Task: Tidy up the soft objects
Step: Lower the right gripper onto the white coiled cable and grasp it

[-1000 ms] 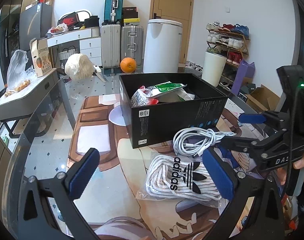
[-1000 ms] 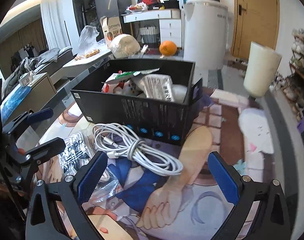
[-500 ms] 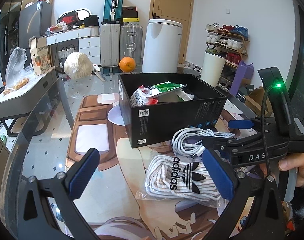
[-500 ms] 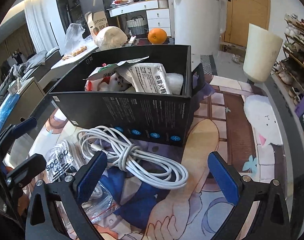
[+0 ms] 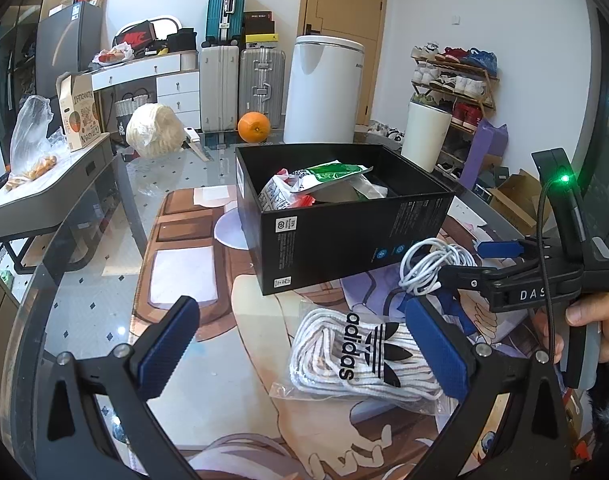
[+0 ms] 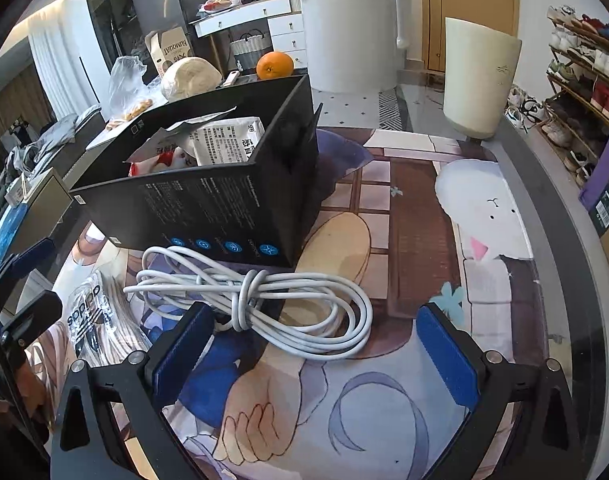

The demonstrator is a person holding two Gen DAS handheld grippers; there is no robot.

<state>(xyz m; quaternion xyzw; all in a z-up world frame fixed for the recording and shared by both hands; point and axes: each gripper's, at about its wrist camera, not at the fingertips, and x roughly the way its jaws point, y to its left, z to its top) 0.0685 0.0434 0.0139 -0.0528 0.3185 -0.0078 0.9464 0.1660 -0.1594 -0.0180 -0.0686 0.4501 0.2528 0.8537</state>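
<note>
A black box stands on the printed mat and holds several soft packets. In front of it lies a coiled white cable. A clear bag of white adidas socks lies beside the cable. My left gripper is open, its right finger above the sock bag. My right gripper is open and low over the cable, which lies between its fingers, untouched.
The glass table has a curved dark edge. An orange and a wrapped cabbage sit at its far end. Beyond stand suitcases, a white bin and a shoe rack. A hand holds the right gripper.
The right gripper has moved forward and down until the white cable lies between its fingers. The left gripper has barely moved.
</note>
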